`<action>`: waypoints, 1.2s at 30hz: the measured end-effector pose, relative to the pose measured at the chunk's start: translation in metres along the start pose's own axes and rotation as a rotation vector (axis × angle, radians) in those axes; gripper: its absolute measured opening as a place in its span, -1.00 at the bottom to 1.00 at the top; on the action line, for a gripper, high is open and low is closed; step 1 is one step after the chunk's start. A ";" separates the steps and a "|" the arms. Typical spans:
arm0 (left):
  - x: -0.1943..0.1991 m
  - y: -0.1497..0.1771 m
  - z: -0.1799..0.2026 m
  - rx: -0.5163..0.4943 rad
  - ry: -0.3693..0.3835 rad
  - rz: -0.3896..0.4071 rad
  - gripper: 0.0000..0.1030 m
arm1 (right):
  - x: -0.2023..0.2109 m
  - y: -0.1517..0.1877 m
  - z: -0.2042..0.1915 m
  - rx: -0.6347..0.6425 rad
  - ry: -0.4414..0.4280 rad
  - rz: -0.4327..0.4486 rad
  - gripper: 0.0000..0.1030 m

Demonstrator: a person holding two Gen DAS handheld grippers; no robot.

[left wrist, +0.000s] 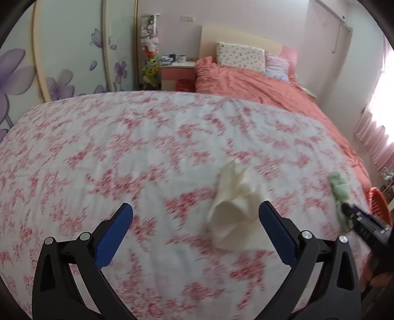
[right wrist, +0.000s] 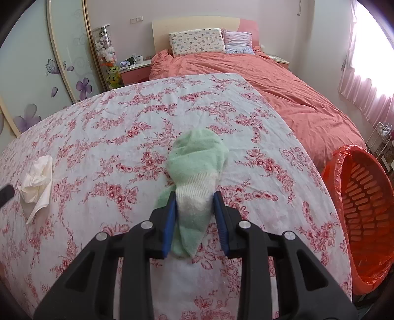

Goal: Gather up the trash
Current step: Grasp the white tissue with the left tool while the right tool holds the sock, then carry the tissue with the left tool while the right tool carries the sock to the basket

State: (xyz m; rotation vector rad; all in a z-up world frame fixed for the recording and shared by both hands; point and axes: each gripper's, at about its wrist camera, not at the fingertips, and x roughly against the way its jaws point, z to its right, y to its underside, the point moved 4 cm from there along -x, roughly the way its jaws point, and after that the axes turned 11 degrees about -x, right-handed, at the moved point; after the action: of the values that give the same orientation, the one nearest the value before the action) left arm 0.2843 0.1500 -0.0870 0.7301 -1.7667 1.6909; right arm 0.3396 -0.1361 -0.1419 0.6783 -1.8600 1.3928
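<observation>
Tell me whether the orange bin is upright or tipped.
Tipped: the orange bin leans beside the bed, its mouth facing the camera, slatted inside visible.

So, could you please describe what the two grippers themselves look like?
Both look alike. The left gripper has two black plastic arms with cut-out openings, round silver bolt heads at the joints, and blue textured pads on the inner faces of the fingers. The right gripper has the same black frame, silver bolts and blue pads. No cables, markings or sleeves show.

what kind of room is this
A bedroom, almost certainly: a bed with pillows against a headboard, a coral duvet, and a nightstand beside it.
</observation>
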 end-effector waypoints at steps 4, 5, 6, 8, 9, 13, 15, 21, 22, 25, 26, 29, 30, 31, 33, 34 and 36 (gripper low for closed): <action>-0.015 -0.008 0.013 -0.016 0.010 -0.016 0.96 | 0.000 0.000 0.000 0.001 0.002 -0.002 -0.41; -0.020 -0.008 0.016 -0.020 0.012 -0.025 0.96 | 0.000 0.001 0.000 0.002 0.001 -0.002 -0.41; -0.027 -0.007 0.022 -0.029 0.012 -0.040 0.96 | 0.000 0.001 0.000 0.000 -0.001 -0.004 -0.41; -0.034 -0.006 0.030 -0.051 -0.011 -0.056 0.96 | 0.000 0.001 0.001 -0.002 -0.007 -0.006 -0.41; -0.035 -0.006 0.032 -0.060 -0.017 -0.059 0.96 | 0.000 0.001 0.001 -0.002 -0.007 -0.006 -0.41; -0.044 -0.003 0.039 -0.103 -0.067 -0.078 0.96 | 0.000 0.000 0.001 -0.003 -0.009 -0.007 -0.41; -0.049 -0.002 0.040 -0.111 -0.089 -0.089 0.95 | -0.001 0.000 0.001 -0.006 -0.012 -0.008 -0.41; -0.055 0.000 0.037 -0.084 -0.085 -0.113 0.82 | -0.002 0.000 0.001 -0.009 -0.017 -0.010 -0.39; -0.056 -0.001 0.037 -0.079 -0.083 -0.114 0.82 | -0.002 0.000 0.002 -0.010 -0.018 -0.010 -0.39; -0.057 0.000 0.035 -0.062 -0.083 -0.116 0.82 | -0.002 0.000 0.002 -0.012 -0.019 -0.010 -0.39; -0.056 0.000 0.033 -0.057 -0.086 -0.117 0.82 | -0.002 0.000 0.002 -0.013 -0.020 -0.011 -0.39; -0.057 0.000 0.032 -0.046 -0.092 -0.119 0.83 | -0.002 0.000 0.002 -0.012 -0.018 -0.010 -0.38; -0.057 0.000 0.032 -0.042 -0.095 -0.119 0.83 | -0.002 0.000 0.002 -0.012 -0.018 -0.011 -0.37; -0.057 0.001 0.031 -0.040 -0.097 -0.119 0.83 | -0.002 0.000 0.002 -0.012 -0.019 -0.011 -0.37; -0.056 0.001 0.031 -0.037 -0.098 -0.120 0.83 | -0.002 0.000 0.002 -0.012 -0.016 -0.010 -0.36; -0.056 0.001 0.031 -0.037 -0.099 -0.121 0.84 | -0.002 0.000 0.002 -0.011 -0.014 -0.010 -0.35; -0.057 0.001 0.031 -0.036 -0.100 -0.122 0.85 | -0.002 0.000 0.002 -0.013 -0.008 -0.009 -0.30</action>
State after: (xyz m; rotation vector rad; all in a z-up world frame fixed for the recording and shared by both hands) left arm 0.3210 0.1192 -0.1299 0.9014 -1.7769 1.5624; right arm 0.3402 -0.1383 -0.1445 0.6861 -1.8680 1.3730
